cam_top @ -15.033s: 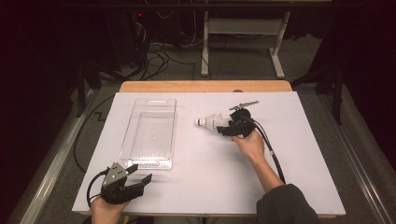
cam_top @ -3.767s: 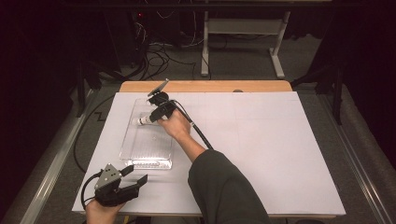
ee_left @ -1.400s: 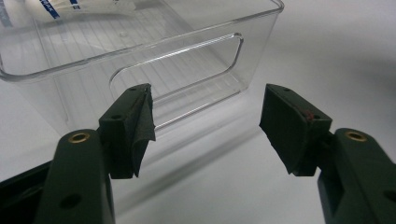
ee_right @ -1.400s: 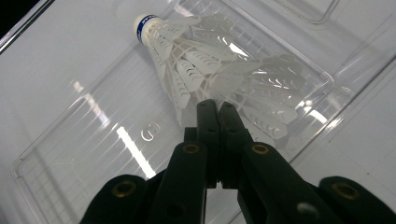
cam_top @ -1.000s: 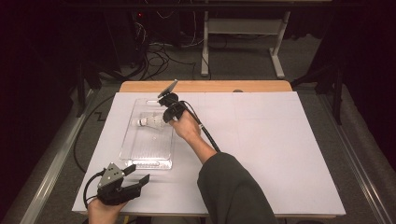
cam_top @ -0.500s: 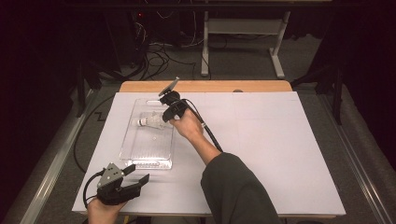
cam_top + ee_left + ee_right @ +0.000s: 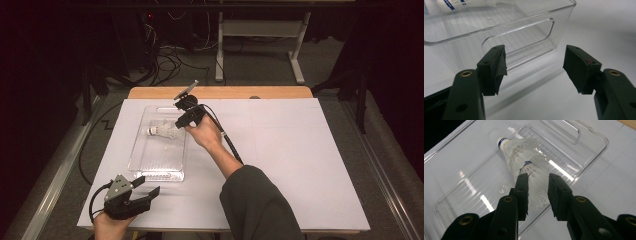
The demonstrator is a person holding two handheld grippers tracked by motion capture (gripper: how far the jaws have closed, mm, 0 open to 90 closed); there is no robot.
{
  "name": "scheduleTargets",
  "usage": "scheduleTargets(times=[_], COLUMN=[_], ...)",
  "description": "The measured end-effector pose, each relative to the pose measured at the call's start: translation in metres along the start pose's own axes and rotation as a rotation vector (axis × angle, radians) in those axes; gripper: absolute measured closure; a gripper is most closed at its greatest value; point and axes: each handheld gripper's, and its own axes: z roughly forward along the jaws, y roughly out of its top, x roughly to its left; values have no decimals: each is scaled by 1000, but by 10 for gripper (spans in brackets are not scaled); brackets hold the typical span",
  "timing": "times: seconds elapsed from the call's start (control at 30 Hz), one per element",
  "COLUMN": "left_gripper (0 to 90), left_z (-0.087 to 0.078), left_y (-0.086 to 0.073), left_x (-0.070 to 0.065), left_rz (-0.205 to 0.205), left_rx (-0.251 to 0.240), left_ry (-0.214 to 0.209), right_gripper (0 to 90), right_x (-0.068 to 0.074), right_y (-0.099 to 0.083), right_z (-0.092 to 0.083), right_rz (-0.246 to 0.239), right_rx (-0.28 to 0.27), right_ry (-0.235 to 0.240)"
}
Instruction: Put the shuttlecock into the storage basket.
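Observation:
Two nested white shuttlecocks (image 7: 159, 131) with blue-banded corks lie on the floor of a clear plastic tray (image 7: 150, 172), corks pointing left. My right gripper (image 7: 176, 125) hovers at their feather end. In the right gripper view the feathers (image 7: 524, 157) reach between the jaws of the right gripper (image 7: 537, 176). The jaws have just been opening and their pads no longer press. My left gripper (image 7: 146, 185) rests on the table's near left, open, just off the tray's near end. The left gripper view shows the left gripper (image 7: 535, 60) facing the tray's handle wall (image 7: 529, 25) with nothing between its jaws.
A white sheet (image 7: 300, 150) covers the table, with a wooden strip (image 7: 225, 92) at the far edge. The tray's rim (image 7: 599, 137) has a handle slot at each end. The right gripper's cable (image 7: 227, 142) trails along the forearm. Dark floor and table legs lie beyond.
The right gripper has let go of the shuttlecocks and drawn slightly up and away to the right; they now lie in the tray. The left gripper has not moved.

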Motion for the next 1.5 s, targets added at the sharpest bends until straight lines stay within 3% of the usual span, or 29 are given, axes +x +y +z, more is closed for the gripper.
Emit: scheduleTargets(times=[0.33,0.4,0.63,0.83,1.5], left_gripper=[358,358,358,358,358], left_z=[1,1,2,3,4], left_y=[0,1,1,1,2], left_x=[0,2,0,2,2], left_rz=[5,21,-2,26,9], left_rx=[-6,-6,-9,-5,-19], left_ry=[1,-7,9,-5,8], right_gripper=[669,655,618,602,579], right_x=[-11,-14,-22,-31,-55], right_y=[-11,-13,-21,-30,-62], right_z=[-12,-14,-24,-29,-43], right_rz=[4,4,10,21,70], right_rx=[-35,-35,-68,-72,-114], right_ry=[-10,-20,-38,-52,-70])
